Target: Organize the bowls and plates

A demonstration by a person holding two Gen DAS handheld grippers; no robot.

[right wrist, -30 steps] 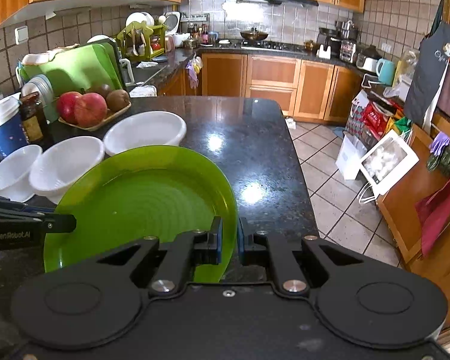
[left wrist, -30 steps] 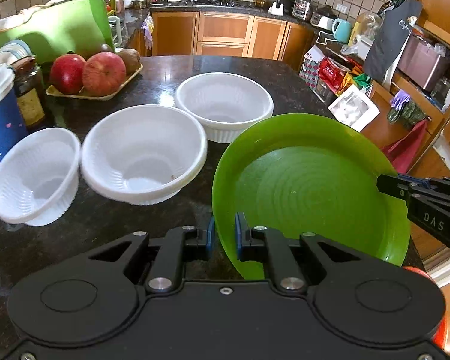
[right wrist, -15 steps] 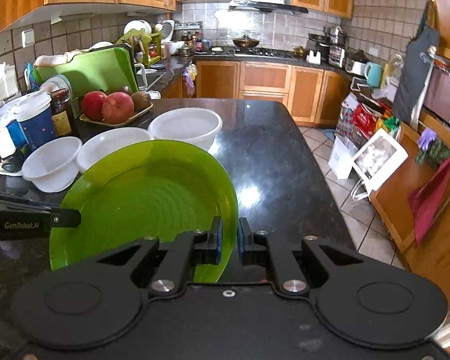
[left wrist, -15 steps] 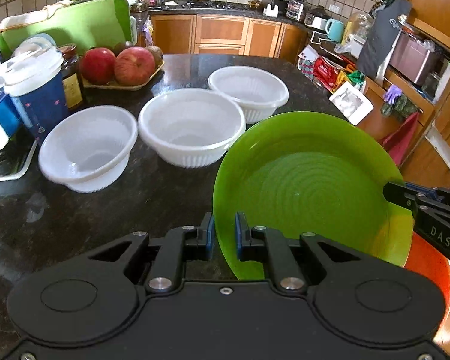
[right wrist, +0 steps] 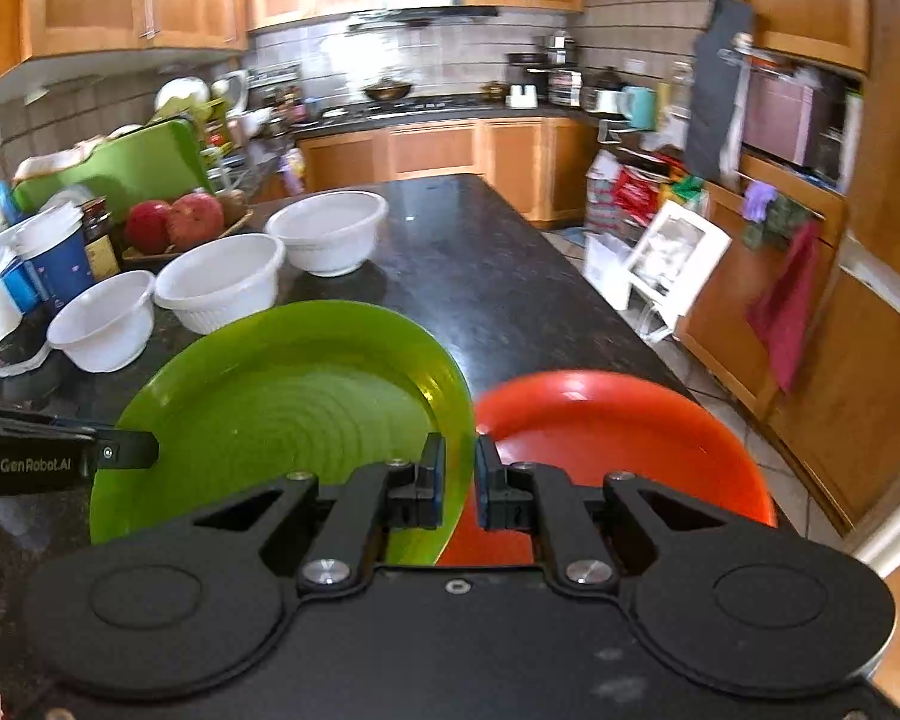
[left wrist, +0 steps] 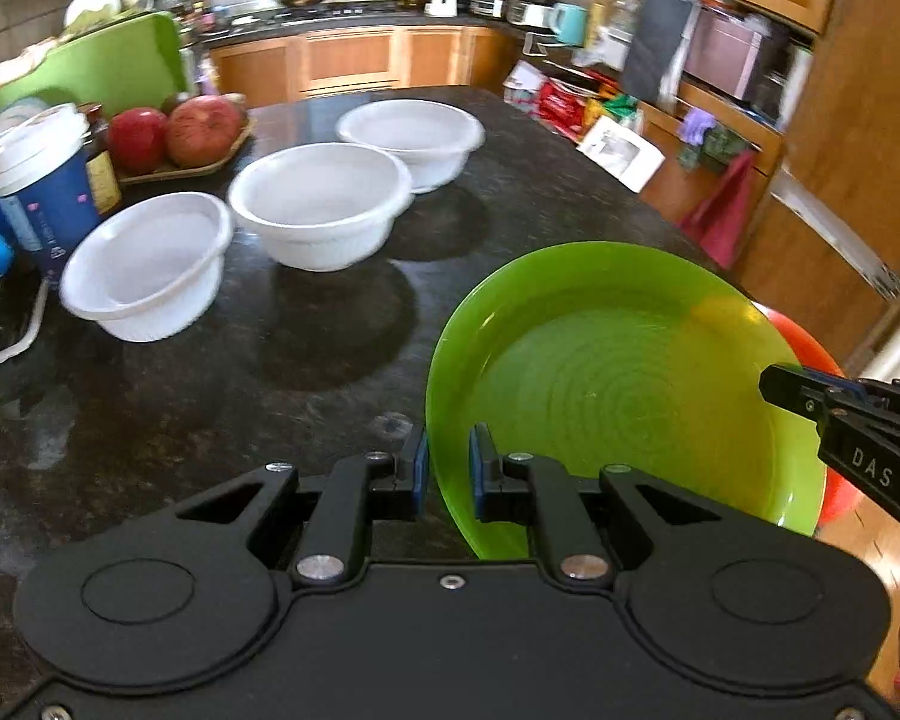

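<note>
The green plate [left wrist: 624, 390] is gripped at opposite rims by both closed grippers, left [left wrist: 449, 468] and right [right wrist: 457, 483], kept level for stacking on the orange plate [right wrist: 618, 438], lower right.

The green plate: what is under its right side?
An orange plate lies under the green plate, showing past its right edge. How far it reaches beneath the green plate is covered, so touching or apart cannot be told.

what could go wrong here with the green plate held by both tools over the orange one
1. The green plate is pinched only at opposite rim edges by the left tool and right tool; if the hands drift apart or twist, it could slip.
2. The orange plate sits near the counter edge; a nudge while stacking might push it off.
</note>
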